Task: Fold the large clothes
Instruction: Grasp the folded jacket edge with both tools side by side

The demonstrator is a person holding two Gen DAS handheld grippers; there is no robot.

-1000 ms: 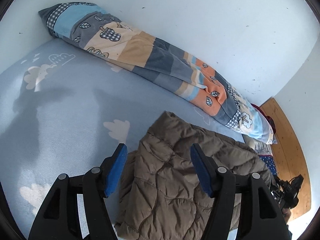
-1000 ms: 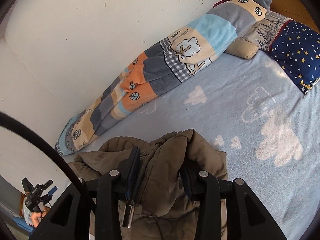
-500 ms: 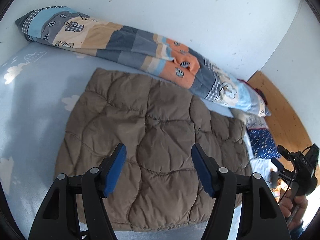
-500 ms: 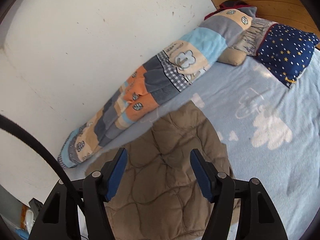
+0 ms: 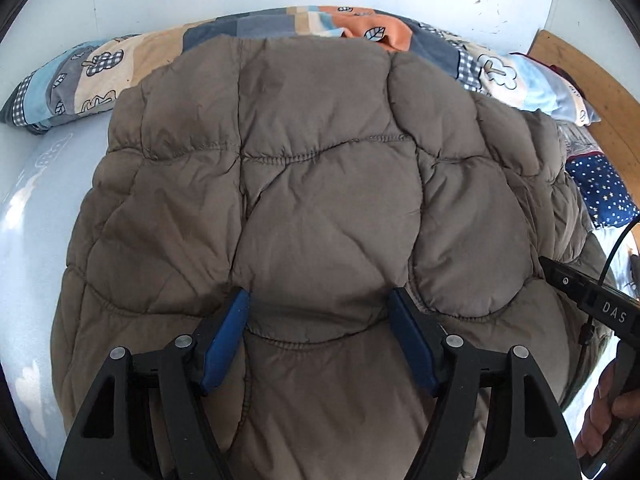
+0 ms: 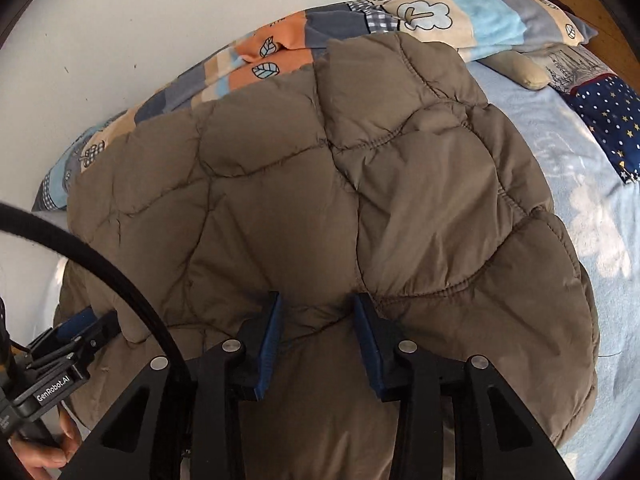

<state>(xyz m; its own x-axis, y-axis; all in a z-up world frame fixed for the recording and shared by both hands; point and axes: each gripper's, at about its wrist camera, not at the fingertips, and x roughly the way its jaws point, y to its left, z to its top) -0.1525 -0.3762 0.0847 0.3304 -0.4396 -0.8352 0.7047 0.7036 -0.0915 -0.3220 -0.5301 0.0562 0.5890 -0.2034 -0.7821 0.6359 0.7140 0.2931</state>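
A large brown quilted puffer jacket [image 5: 320,184] lies spread out on the light blue bed, back panel up; it fills the right wrist view too [image 6: 328,200]. My left gripper [image 5: 318,308] is open, its blue pads resting low on the jacket's near part with fabric between them. My right gripper [image 6: 316,308] has its jaws partly closed, with a bunched fold of jacket between the blue pads. The jacket's near edge is hidden under both grippers.
A patchwork blanket roll [image 5: 360,28] lies along the white wall behind the jacket. A navy star pillow [image 6: 608,116] and a beige cushion [image 6: 520,68] lie at the right. The blue cloud-print sheet [image 6: 592,216] shows to the right. The other handle [image 5: 588,300] is near.
The jacket went from a bunched heap to spread flat. Both grippers dropped close onto it. The right gripper opened half a second ago and is now narrower, pinching a fold.
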